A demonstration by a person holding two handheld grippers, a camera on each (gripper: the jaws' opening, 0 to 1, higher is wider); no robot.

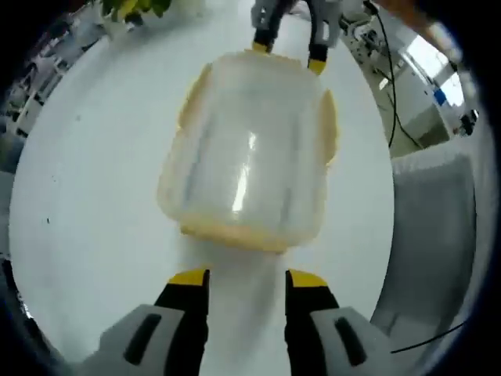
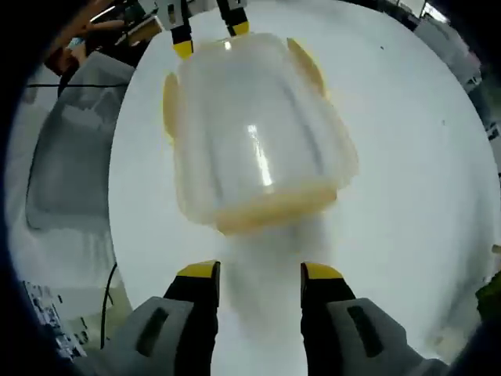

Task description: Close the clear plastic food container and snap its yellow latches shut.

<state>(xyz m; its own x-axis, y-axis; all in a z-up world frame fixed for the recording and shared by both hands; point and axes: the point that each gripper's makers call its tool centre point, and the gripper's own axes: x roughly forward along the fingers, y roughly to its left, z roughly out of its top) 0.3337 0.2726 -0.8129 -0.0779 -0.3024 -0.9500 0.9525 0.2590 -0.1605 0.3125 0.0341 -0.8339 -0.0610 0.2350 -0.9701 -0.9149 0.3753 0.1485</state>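
- a round white table (image 1: 86, 204) fills the scene, with workshop clutter blurred past its edge and a grey cloth-like sheet (image 1: 434, 227) lying at one side.
- the clear container (image 1: 250, 153) sits mid-table with its lid on, between the two grippers.
- yellow latches (image 1: 330, 125) run along its sides and ends; blur hides whether any are snapped down.
- left gripper (image 1: 246, 276): jaws apart, holding nothing, tips just short of the container's near end.
- right gripper (image 2: 258, 270): jaws likewise parted and empty, close to the opposite end.
- in the right gripper view the left gripper's yellow tips reach the container's far edge.
- a green plant (image 1: 133, 8) stands at the table's far edge in the left gripper view.
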